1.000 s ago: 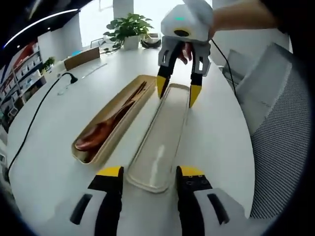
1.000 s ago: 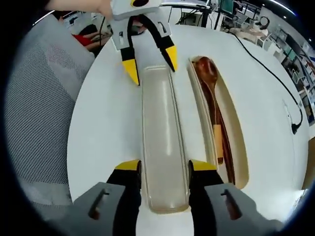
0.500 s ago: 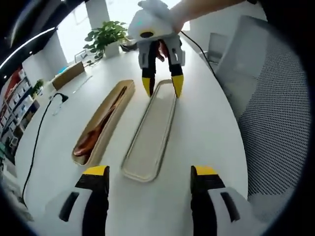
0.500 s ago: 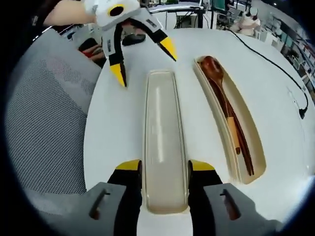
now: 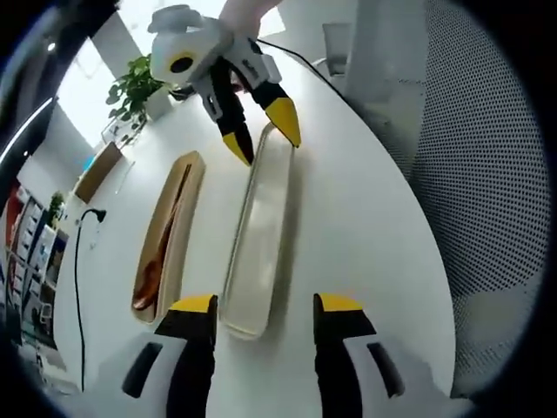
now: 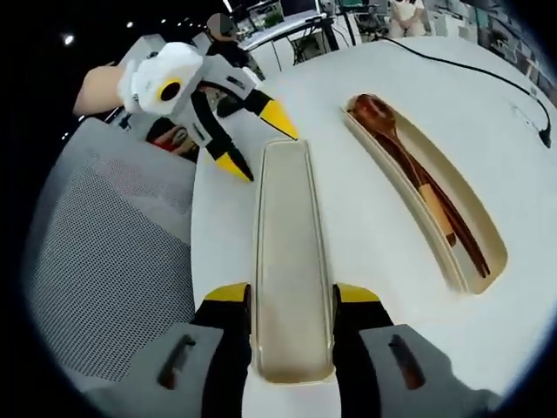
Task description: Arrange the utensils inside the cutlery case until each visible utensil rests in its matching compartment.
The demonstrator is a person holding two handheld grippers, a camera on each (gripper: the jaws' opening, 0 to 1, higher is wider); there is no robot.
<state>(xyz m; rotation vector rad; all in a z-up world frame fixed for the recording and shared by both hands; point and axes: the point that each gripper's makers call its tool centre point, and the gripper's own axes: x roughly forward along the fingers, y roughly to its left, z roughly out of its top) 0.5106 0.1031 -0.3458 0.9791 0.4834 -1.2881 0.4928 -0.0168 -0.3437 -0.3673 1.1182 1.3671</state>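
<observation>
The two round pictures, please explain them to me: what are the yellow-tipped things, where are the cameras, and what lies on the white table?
No robot is here: a person holds one hand tool in each hand, each ending in a two-jaw claw with yellow tips. A fisheye camera rides on each tool and looks along its jaws. The left gripper view shows the left claw at the bottom and the right claw opposite. The right gripper view shows the right claw at the bottom and the left claw opposite. On the white table lie two long pieces of a cutlery case: the empty lid, its ends between the open jaws, and beside it the tray holding a wooden spoon and chopsticks.
</observation>
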